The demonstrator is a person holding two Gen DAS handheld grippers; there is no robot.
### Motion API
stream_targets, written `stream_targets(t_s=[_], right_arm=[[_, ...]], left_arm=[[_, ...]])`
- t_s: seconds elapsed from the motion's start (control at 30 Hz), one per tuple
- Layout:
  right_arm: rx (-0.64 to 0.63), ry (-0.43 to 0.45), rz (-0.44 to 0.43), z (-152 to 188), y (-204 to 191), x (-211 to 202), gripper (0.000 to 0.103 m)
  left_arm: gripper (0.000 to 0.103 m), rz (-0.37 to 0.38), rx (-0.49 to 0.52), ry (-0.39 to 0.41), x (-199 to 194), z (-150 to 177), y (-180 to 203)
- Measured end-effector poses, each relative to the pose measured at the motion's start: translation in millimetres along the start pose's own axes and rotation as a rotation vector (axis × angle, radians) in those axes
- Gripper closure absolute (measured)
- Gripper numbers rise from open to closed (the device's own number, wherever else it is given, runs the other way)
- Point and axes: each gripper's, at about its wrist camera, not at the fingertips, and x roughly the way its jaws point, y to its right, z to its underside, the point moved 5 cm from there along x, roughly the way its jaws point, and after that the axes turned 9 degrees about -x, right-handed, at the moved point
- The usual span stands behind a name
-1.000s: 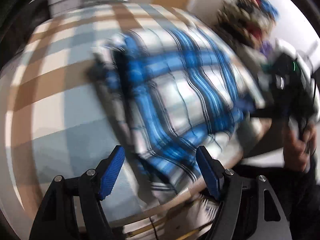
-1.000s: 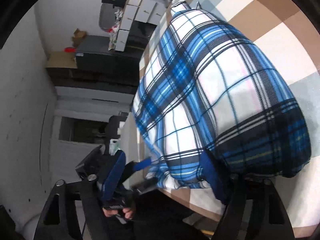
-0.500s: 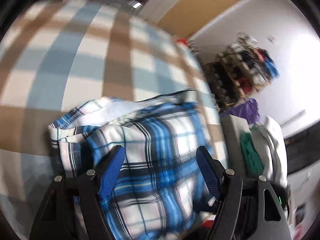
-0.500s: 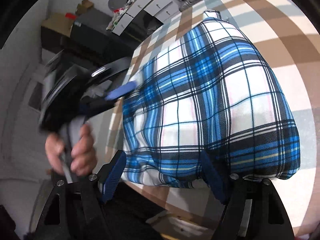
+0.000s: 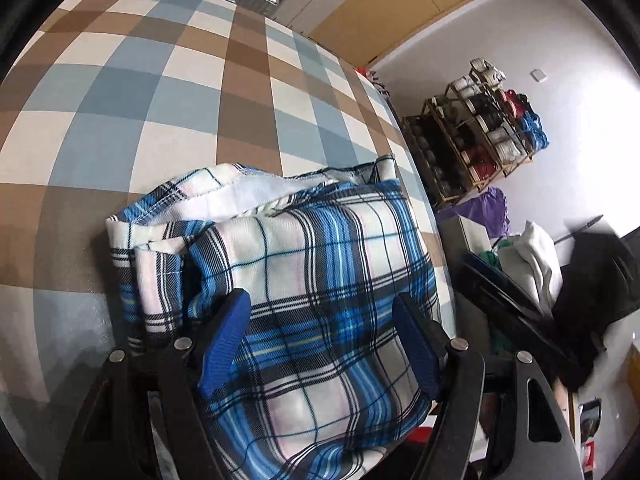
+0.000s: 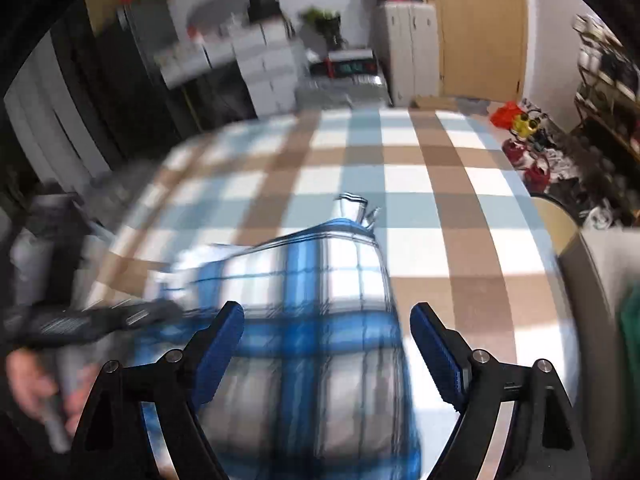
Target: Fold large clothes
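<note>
A folded blue, white and black plaid garment lies on the checkered table near its right edge. My left gripper is open, its blue-padded fingers spread low over the garment's near end, with cloth between them. In the right wrist view the same garment is blurred by motion. My right gripper is open and empty just above the garment's near part. The left gripper and the hand holding it show blurred at the left of that view.
The tablecloth has brown, blue and white checks. Off the table's right side stand a shelf rack of spools, a purple bag and piled clothes. White cabinets and dark furniture stand beyond the far edge.
My left gripper has come down low over the garment's near end. My right gripper has swung round to face along the table; its view is now blurred.
</note>
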Motion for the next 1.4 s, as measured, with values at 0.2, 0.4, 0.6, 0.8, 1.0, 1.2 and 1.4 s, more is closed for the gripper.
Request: stream_targets(t_s=[0.2,0.4,0.6,0.8,1.0,1.2,1.4], right_arm=[[-0.104,-0.177,0.108,14,-4,48,0.030],[0.019,-0.100,-0.041,10,19,4,0.030],[0.162,-0.149,-0.191,31,56,0,0.022],[0.255,-0.172,-0.355,53,61,10,0.022],[0.231,-0.204,-0.378,63,43,18,0.023],[0.149,-0.191,-0.530,74,19,-6,0.026],[0.250,-0.160,-0.636,84,26,-1,0.025]], left_arm=[[0.034,-0.039,0.043,-0.004,5,1,8],[0.033,-0.191,0.007,0.018,-32,8,-1],[0.013,-0.183,-0.021,-0.026,-54,22,-36],[0.013,-0.107,-0.156,-0.165,-27,27,-58],[0.013,-0.052,-0.107,-0.208,-7,27,-45],[0.067,-0.075,-0.058,-0.229,-1,31,-46],[0.067,-0.188,0.083,-0.186,-2,39,-34]])
